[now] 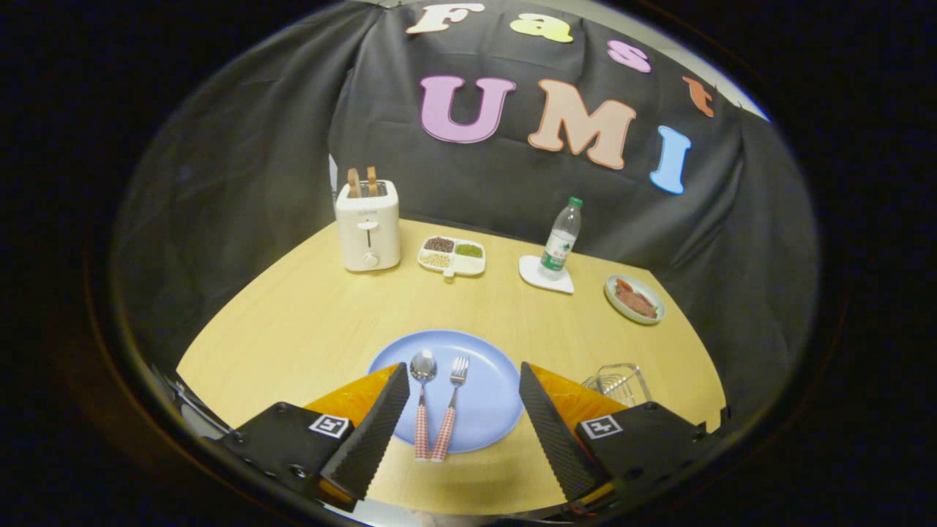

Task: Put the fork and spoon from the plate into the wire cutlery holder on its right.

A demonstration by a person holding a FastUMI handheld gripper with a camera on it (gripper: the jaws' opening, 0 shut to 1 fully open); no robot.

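Because the spoon [422, 401] and fork [452, 404] lie almost touching on the blue plate [498, 395], between the wide-apart, empty jaws, a closing pinch may catch both handles; the wire cutlery holder [619, 382] waits at the plate's three o'clock

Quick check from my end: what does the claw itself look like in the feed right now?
The claw has two wedge-shaped black fingers with finely ribbed pads. Behind each pad sits an orange block, then a matte black body plate carrying a small white square tag with a black pattern. A few screw holes show on the left plate. I can't make out any cables.
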